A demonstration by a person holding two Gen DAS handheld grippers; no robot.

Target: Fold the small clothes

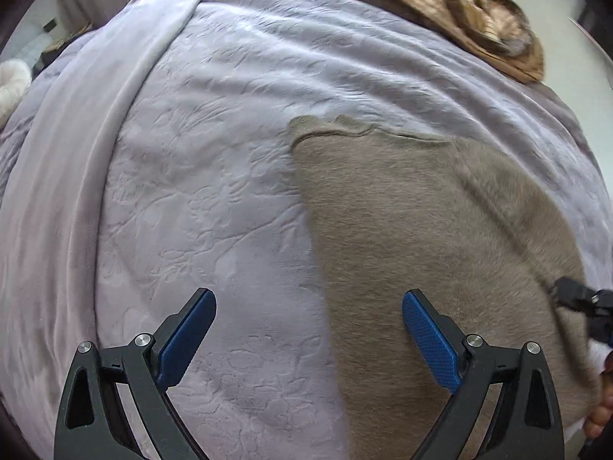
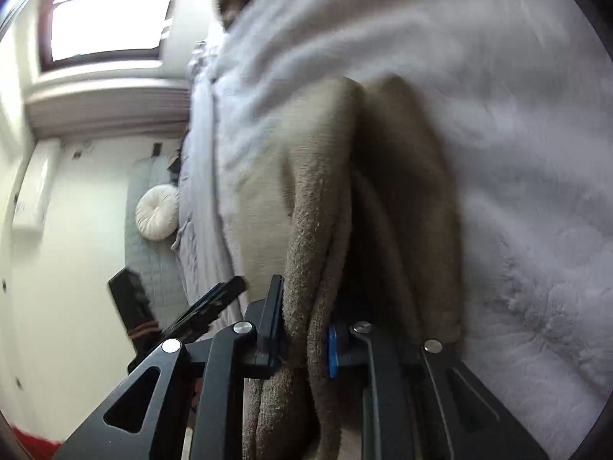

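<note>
A taupe knitted garment (image 1: 421,230) lies on the lilac embossed bedspread (image 1: 214,199), its wavy hem toward the far side. My left gripper (image 1: 308,339) points down at it with its jaws wide open. One blue pad (image 1: 187,337) hangs over the bedspread, the other over the garment's left part, and nothing sits between them. In the right wrist view the garment (image 2: 325,191) rises in a doubled fold, and my right gripper (image 2: 304,337) is shut on that fold. The right gripper's tip (image 1: 578,299) also shows at the garment's right edge.
A heap of brown clothes (image 1: 459,11) lies at the far side of the bed. A white round cushion (image 2: 157,212) rests on a grey quilted mat beside the bed, below a bright window (image 2: 107,11). A person's fingers (image 1: 601,414) show at the right edge.
</note>
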